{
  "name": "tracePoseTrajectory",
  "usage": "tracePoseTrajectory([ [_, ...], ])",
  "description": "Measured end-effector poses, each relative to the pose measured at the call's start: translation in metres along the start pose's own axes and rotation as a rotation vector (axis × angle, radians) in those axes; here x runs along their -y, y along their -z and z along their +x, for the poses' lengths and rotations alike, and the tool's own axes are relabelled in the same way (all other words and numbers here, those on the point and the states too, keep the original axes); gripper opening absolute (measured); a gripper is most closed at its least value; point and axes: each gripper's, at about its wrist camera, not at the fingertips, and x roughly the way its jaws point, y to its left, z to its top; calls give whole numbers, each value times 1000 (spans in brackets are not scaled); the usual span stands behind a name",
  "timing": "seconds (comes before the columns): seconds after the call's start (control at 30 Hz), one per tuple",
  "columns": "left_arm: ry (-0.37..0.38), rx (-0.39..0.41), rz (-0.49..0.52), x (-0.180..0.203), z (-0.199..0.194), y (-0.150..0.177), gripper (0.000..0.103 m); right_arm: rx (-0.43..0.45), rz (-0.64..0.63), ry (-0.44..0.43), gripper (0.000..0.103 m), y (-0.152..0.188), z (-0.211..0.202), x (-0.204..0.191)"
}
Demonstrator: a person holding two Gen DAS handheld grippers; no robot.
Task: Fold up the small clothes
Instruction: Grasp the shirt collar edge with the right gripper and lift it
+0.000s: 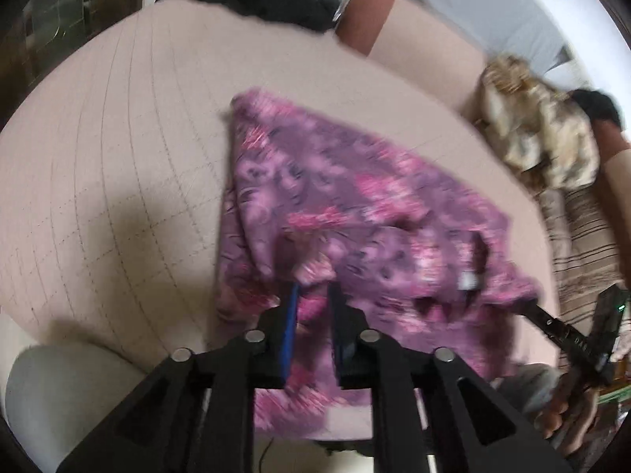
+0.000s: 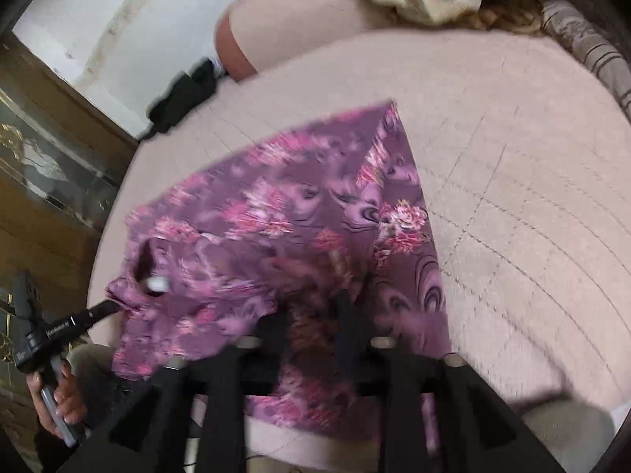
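Observation:
A purple and pink floral garment (image 1: 355, 205) lies on the pale pink quilted bed (image 1: 118, 157); it also shows in the right wrist view (image 2: 284, 213). My left gripper (image 1: 313, 287) sits over the garment's near edge, with a fold of the cloth between its blue-padded fingers (image 1: 291, 315). My right gripper (image 2: 315, 299) is also on the near edge, with cloth bunched between its fingers. Each gripper shows in the other's view, the right one (image 1: 552, 323) and the left one (image 2: 94, 311) both meeting the garment's side. The frames are blurred.
A black cloth (image 1: 268, 0) lies at the bed's far edge. A beige patterned heap (image 1: 544, 130) and a striped cloth (image 1: 583, 244) lie at the right. A wooden cabinet (image 2: 43, 165) stands to the left of the bed (image 2: 512, 157).

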Motion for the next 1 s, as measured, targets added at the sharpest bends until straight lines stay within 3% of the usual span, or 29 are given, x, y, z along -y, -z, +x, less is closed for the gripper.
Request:
tracePoseTrajectory([
  [0.03,24,19,-6,2,-13,1,40,23,10,-19,79,2,-10,-3],
  [0.07,25,26,-10,1,-21,4,54,53,20,-44,86,5,-23,-5],
  [0.17,35,41,-38,1,-35,-2,59,32,58,-108,86,14,-36,-8],
  [0.3,83,-53,-183,-11,-10,-21,64,-41,228,-244,86,28,-19,5],
  [0.43,67,-134,-299,-28,18,-18,64,-92,350,-221,86,31,1,15],
  [0.5,50,-142,-316,-31,21,-16,64,-111,381,-181,86,30,7,20],
  [0.63,50,-138,-351,-36,23,-13,63,-131,441,-214,86,28,14,28],
  [0.7,37,-154,-351,-37,33,-12,58,-140,454,-179,84,23,20,32],
  [0.77,-12,-182,-335,-37,43,-10,33,-164,467,-156,74,17,30,38],
  [0.8,-27,-190,-332,-37,46,-9,26,-179,474,-151,70,15,36,40],
  [0.83,-32,-185,-331,-37,45,-8,17,-195,479,-145,57,13,41,43],
  [0.87,-30,-177,-326,-37,44,-9,12,-206,481,-139,30,12,44,45],
  [0.9,-22,-168,-313,-37,41,-11,8,-216,470,-139,15,8,46,46],
  [1.0,59,-97,-265,-33,16,-26,5,-129,406,-159,12,-16,19,41],
])
